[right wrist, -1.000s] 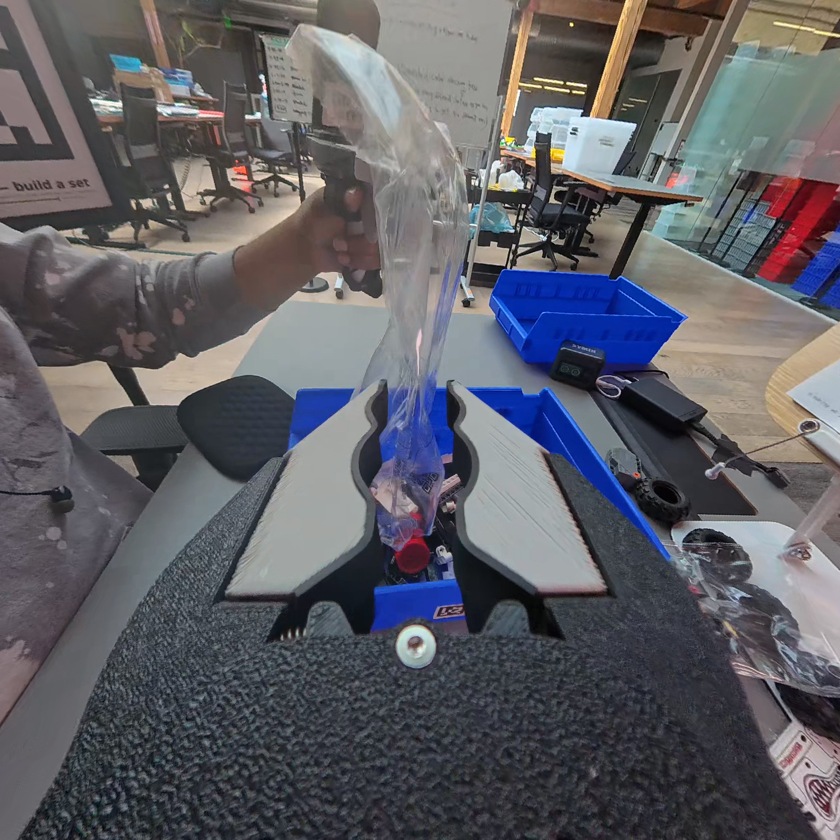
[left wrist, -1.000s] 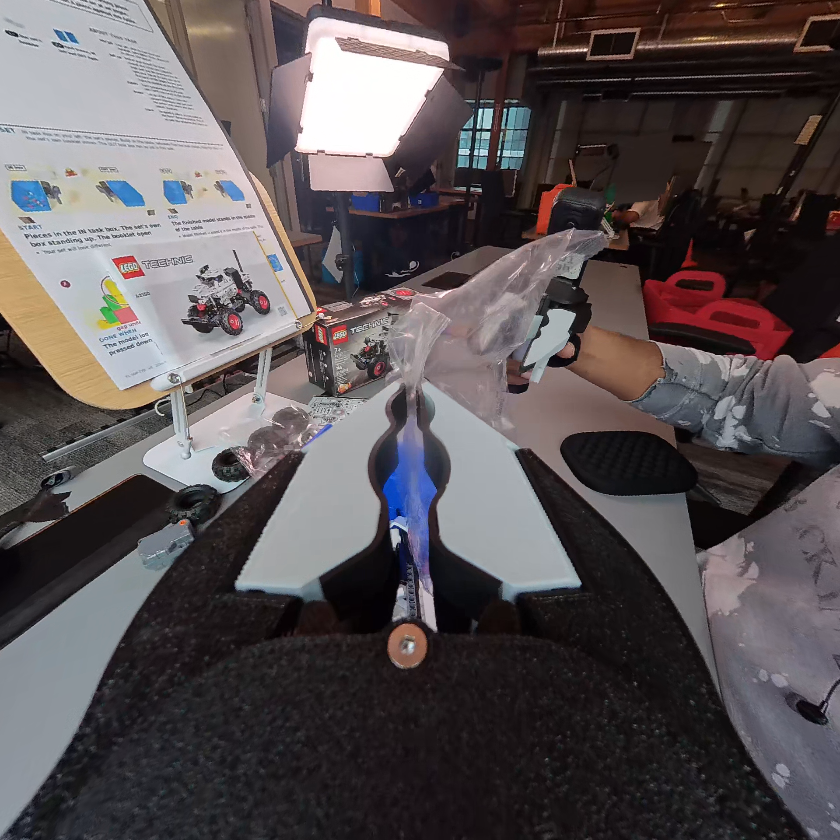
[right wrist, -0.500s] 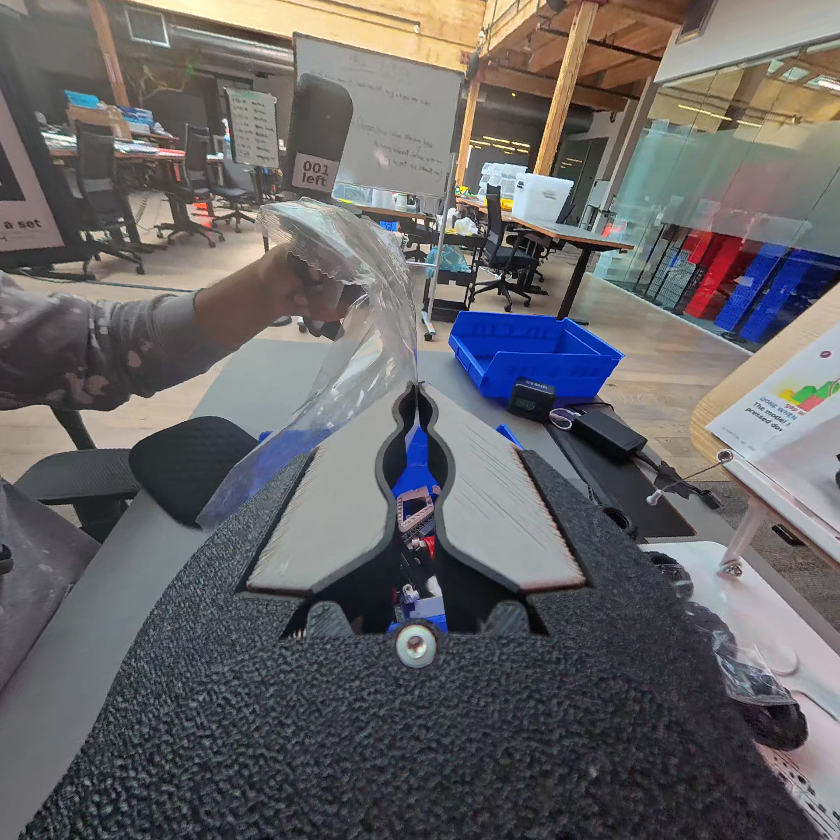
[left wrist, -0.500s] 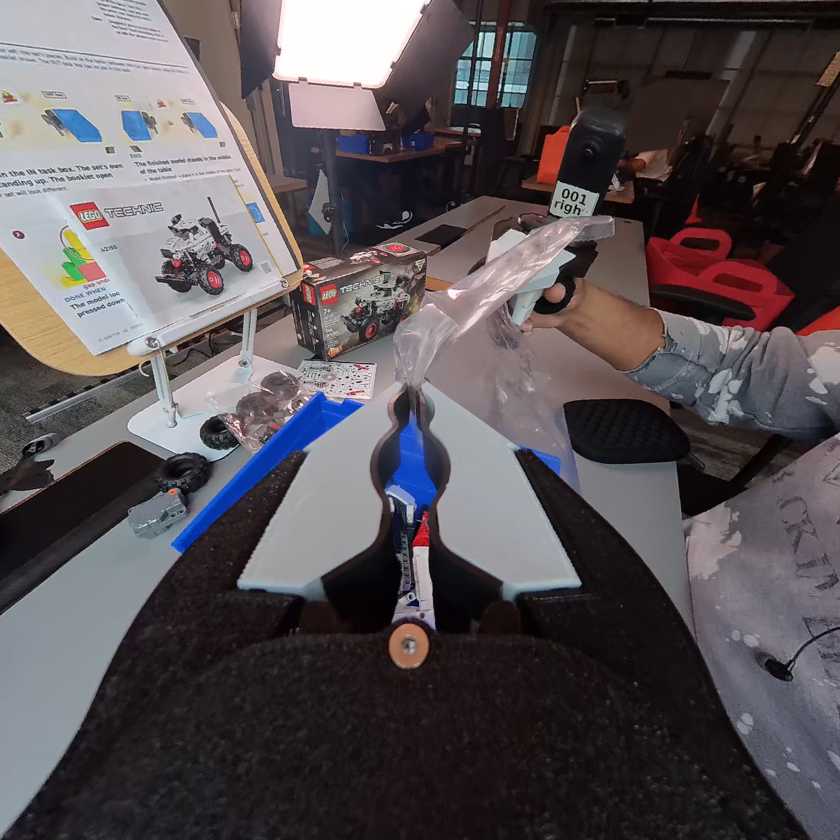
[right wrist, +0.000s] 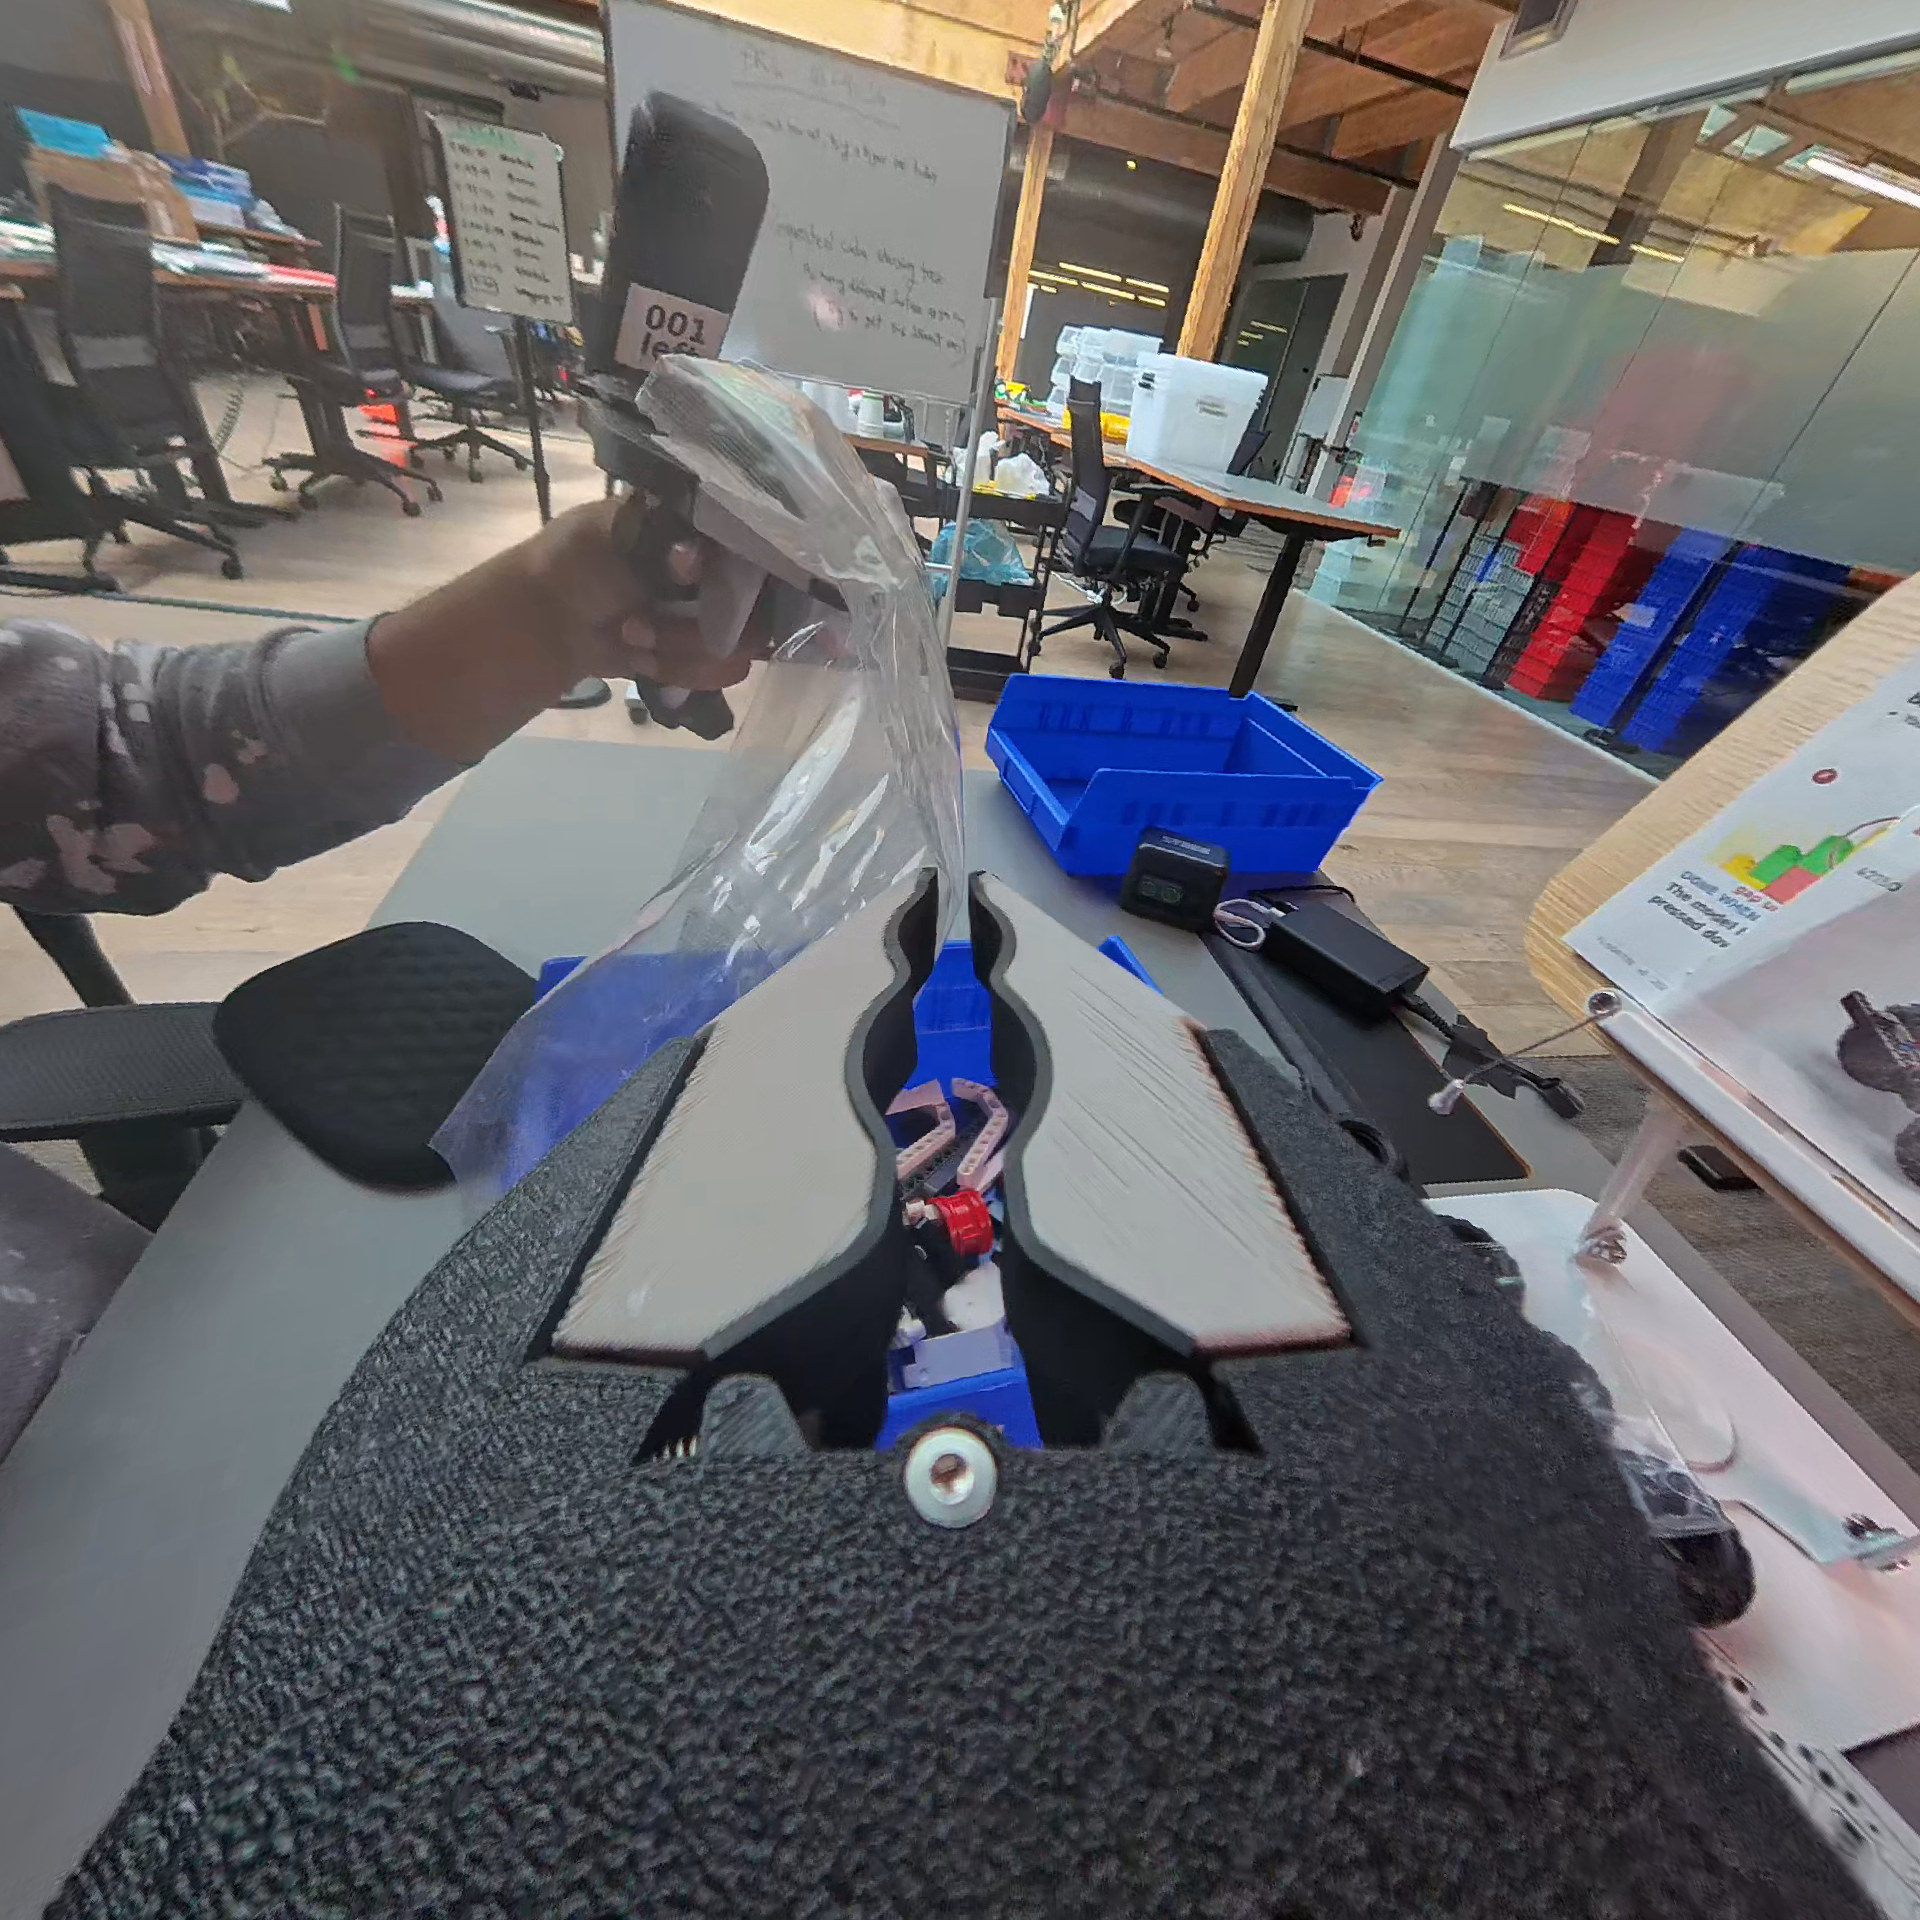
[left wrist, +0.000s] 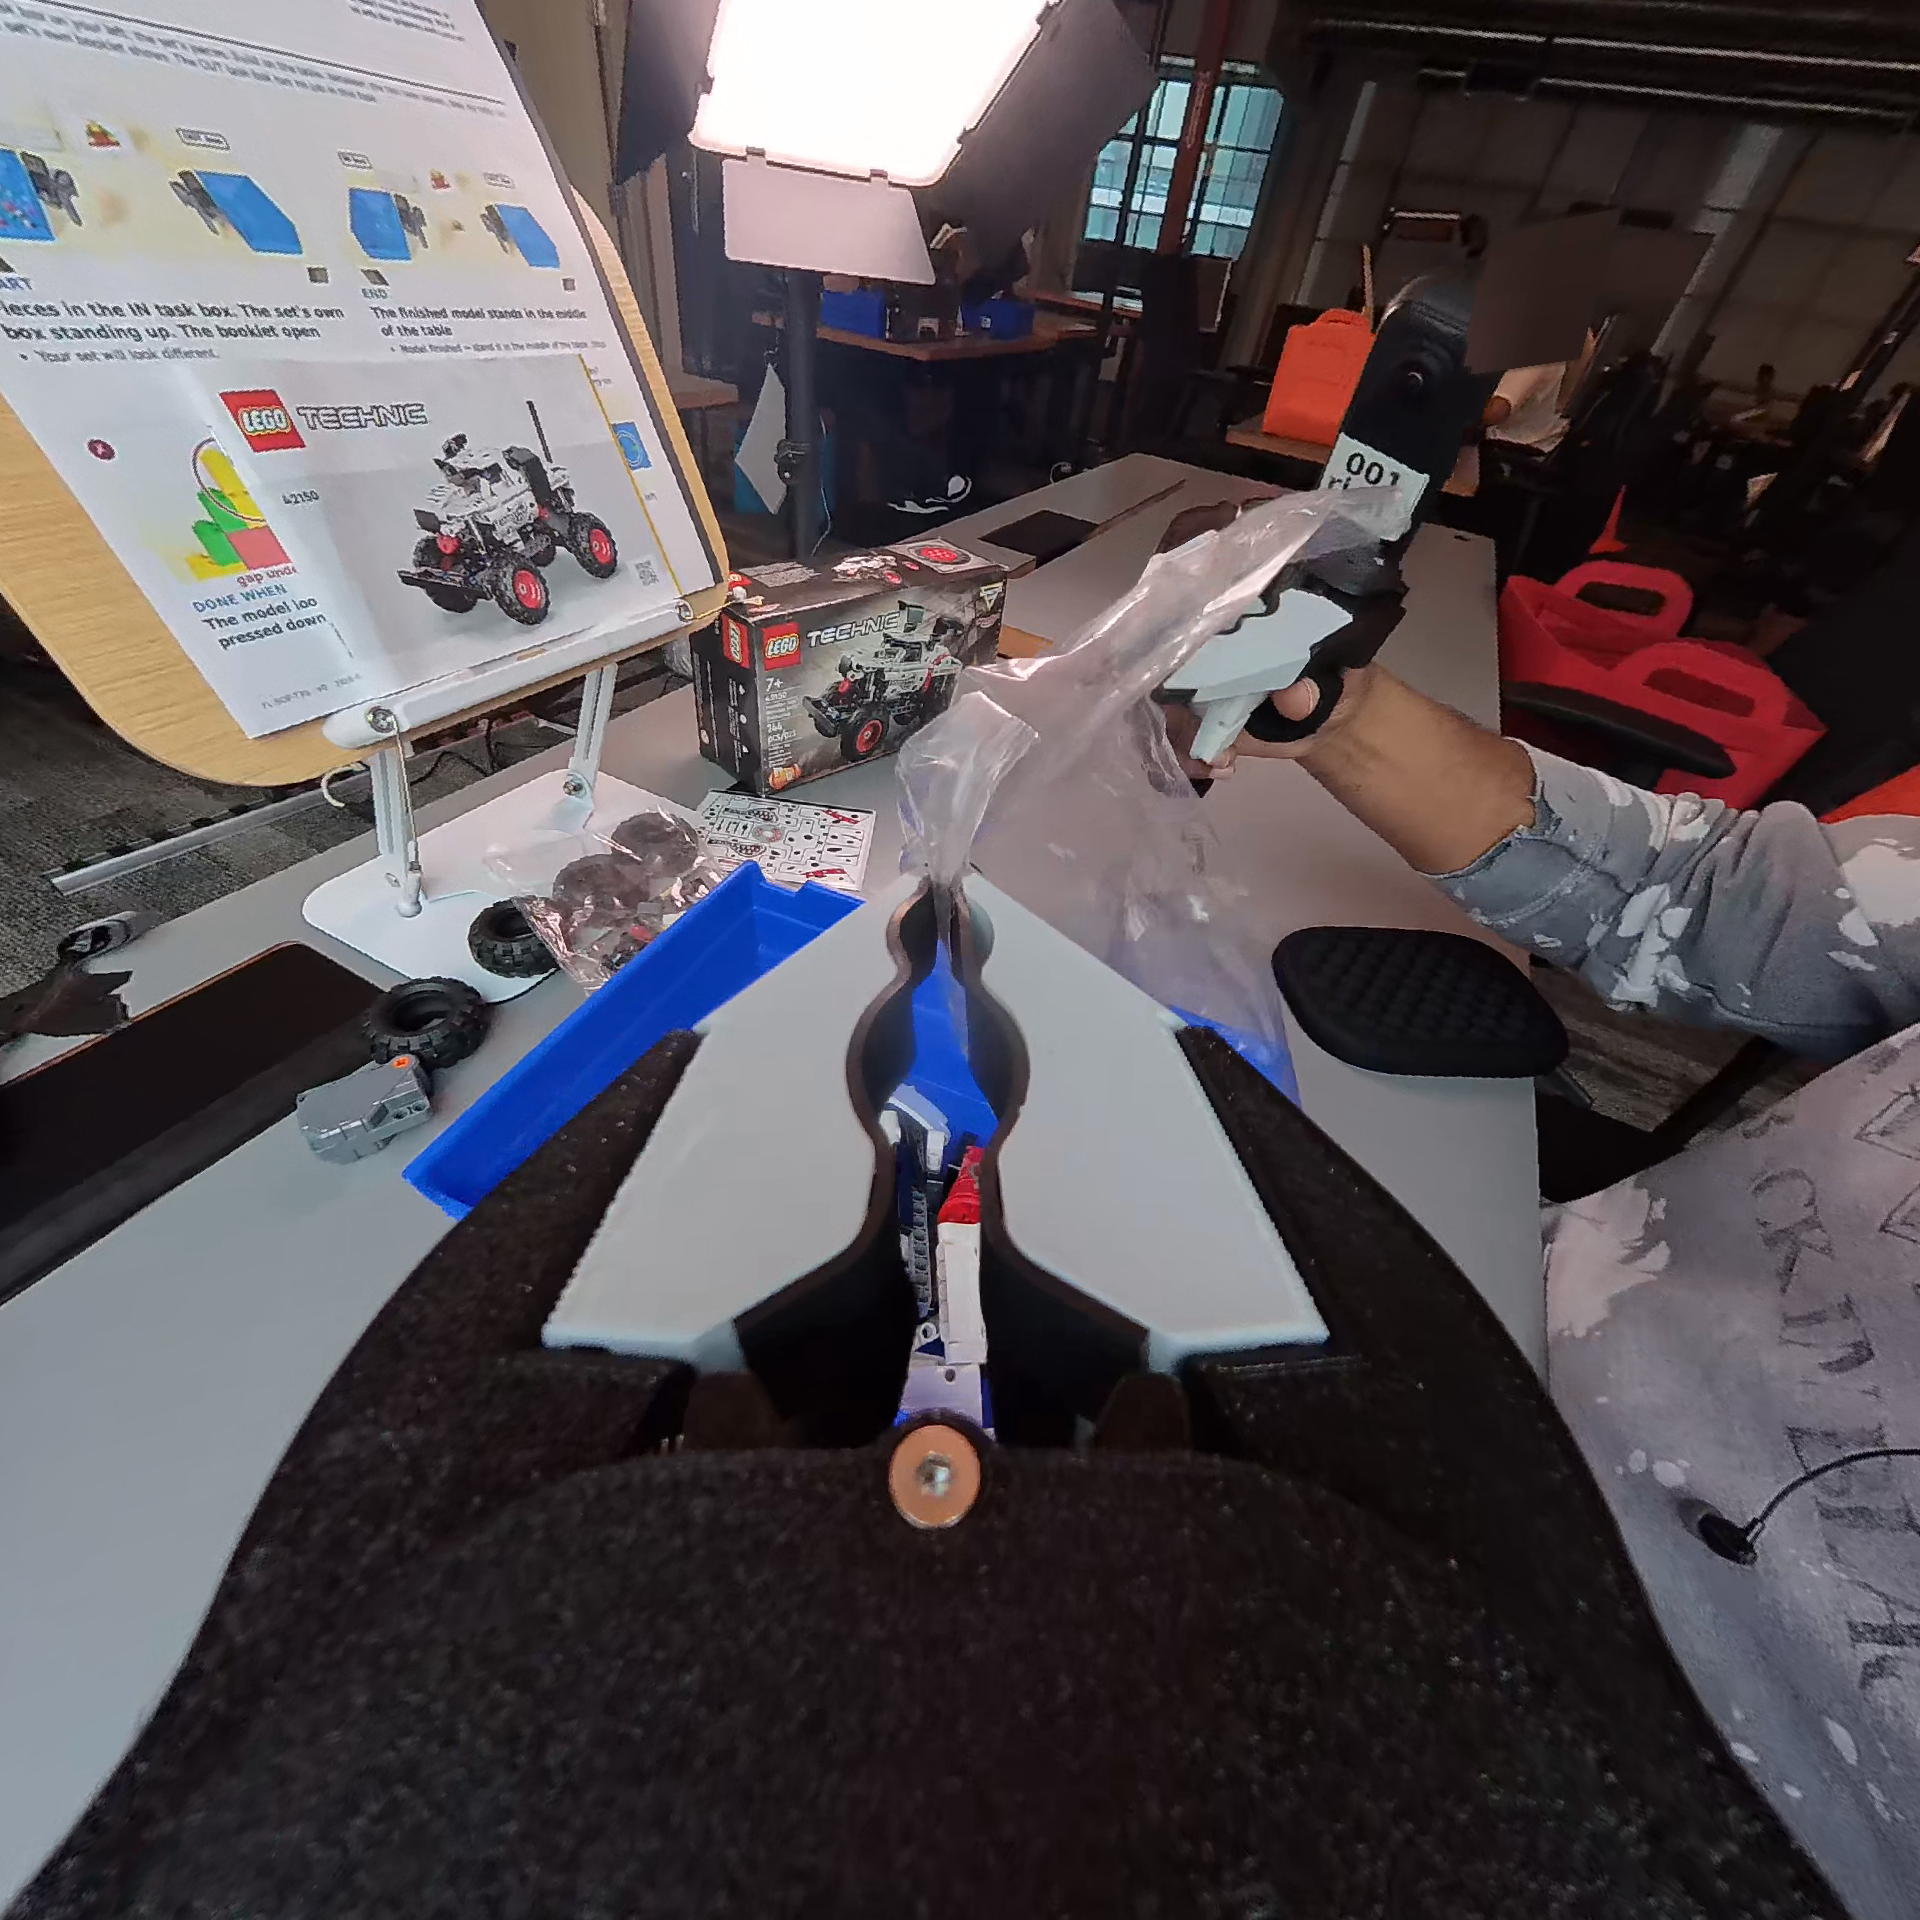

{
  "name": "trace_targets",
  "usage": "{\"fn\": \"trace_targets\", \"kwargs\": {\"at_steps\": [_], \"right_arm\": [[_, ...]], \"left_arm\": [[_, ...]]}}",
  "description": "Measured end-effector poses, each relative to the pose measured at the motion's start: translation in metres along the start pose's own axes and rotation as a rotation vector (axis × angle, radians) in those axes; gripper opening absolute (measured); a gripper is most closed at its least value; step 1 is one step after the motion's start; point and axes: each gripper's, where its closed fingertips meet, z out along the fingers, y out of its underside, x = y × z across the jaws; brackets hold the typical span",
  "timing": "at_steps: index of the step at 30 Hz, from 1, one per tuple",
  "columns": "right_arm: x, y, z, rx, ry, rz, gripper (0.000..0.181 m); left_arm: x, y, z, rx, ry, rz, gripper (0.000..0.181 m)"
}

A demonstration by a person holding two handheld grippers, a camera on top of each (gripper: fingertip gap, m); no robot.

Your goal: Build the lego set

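A clear plastic bag (left wrist: 1081, 758) hangs empty between my two grippers above a blue bin (left wrist: 623, 1039). My left gripper (left wrist: 940, 896) is shut on one corner of the bag. My right gripper (right wrist: 951, 883) is shut on another part of the bag (right wrist: 831, 748). Each gripper shows in the other's view, the right one (left wrist: 1247, 649) held by a hand, the left one (right wrist: 717, 540) likewise. Loose Lego pieces (right wrist: 956, 1210) lie in the bin (right wrist: 940, 1013) and show through the gaps between the fingers, also in the left wrist view (left wrist: 951, 1226).
An instruction stand (left wrist: 343, 436), the set's box (left wrist: 842, 665), a sticker sheet (left wrist: 790, 836), a bag of tyres (left wrist: 613, 883), two loose tyres (left wrist: 426, 1023) and a grey part (left wrist: 364, 1107) sit left of the bin. A second blue bin (right wrist: 1164, 769), a small black device (right wrist: 1174, 883) and a power adapter (right wrist: 1340, 956) lie beyond. Left tips to right tips: about 15 cm.
The pieces that hung in the bag a second ago now lie in the blue bin. The bag is empty and slack. Both grippers have tilted down toward the bin.
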Motion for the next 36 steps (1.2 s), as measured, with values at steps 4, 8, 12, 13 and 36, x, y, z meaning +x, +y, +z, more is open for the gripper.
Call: {"fn": "trace_targets", "kwargs": {"at_steps": [4,8,12,13,36], "right_arm": [[-0.004,-0.011,0.014,-0.027,0.107,-0.178,0.039],[-0.002,-0.039,0.003,0.061,0.173,-0.290,0.000],[0.033,-0.061,-0.057,0.223,0.228,-0.072,0.000],[0.035,-0.055,-0.065,0.203,0.211,-0.033,0.000],[-0.041,0.031,-0.024,-0.109,-0.010,-0.206,0.000]], "left_arm": [[0.003,0.006,0.005,-0.016,0.020,-0.040,0.001],[0.000,0.010,-0.001,-0.013,0.029,-0.055,0.000],[-0.026,0.013,-0.036,0.041,-0.039,-0.131,0.000],[-0.027,0.013,-0.043,0.053,-0.047,-0.136,0.000],[0.027,0.010,-0.032,0.137,0.067,0.000,0.000]]}}
